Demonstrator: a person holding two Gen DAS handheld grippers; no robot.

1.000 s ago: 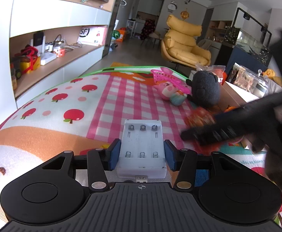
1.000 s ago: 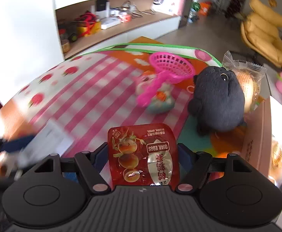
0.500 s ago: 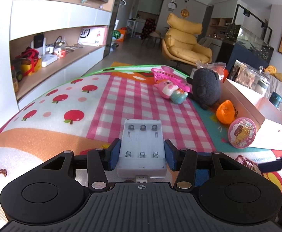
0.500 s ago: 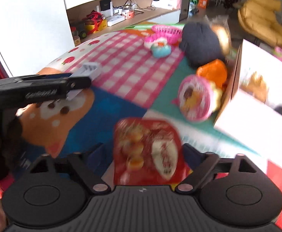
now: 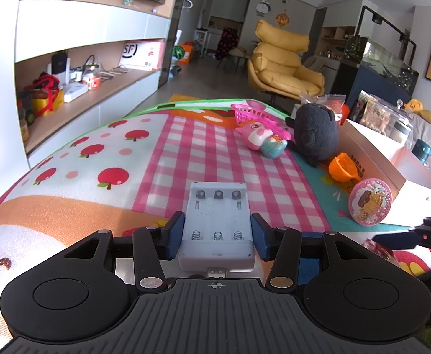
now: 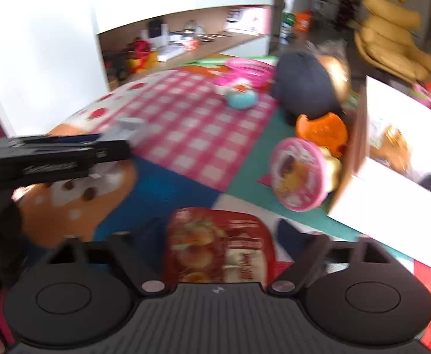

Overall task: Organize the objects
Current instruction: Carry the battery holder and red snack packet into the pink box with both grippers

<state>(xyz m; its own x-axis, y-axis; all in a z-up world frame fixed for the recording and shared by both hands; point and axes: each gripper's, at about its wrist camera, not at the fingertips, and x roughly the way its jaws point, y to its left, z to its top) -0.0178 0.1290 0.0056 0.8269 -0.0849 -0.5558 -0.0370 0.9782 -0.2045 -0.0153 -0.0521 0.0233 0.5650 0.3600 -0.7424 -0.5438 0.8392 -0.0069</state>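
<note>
My left gripper [image 5: 216, 233] is shut on a white battery holder [image 5: 216, 224], held just above the play mat [image 5: 97, 153]. My right gripper [image 6: 219, 239] is shut on a red quail-egg snack packet [image 6: 218, 247]; the view is blurred. The left gripper also shows in the right wrist view [image 6: 53, 156] at the left, and the right gripper shows at the right edge of the left wrist view [image 5: 416, 236]. A pink round toy [image 5: 370, 202] and an orange cup [image 5: 340, 166] lie against a cardboard box [image 5: 374, 159].
A dark plush toy [image 5: 314, 132], a pink-and-blue toy [image 5: 262, 140] and a pink basket [image 5: 250, 112] lie at the mat's far side. A wall shelf unit [image 5: 82, 67] stands left. A yellow armchair [image 5: 283, 65] stands beyond.
My right gripper has swung with the packet from over the checked patch back and to the right, near the box. My left gripper has held still with the battery holder.
</note>
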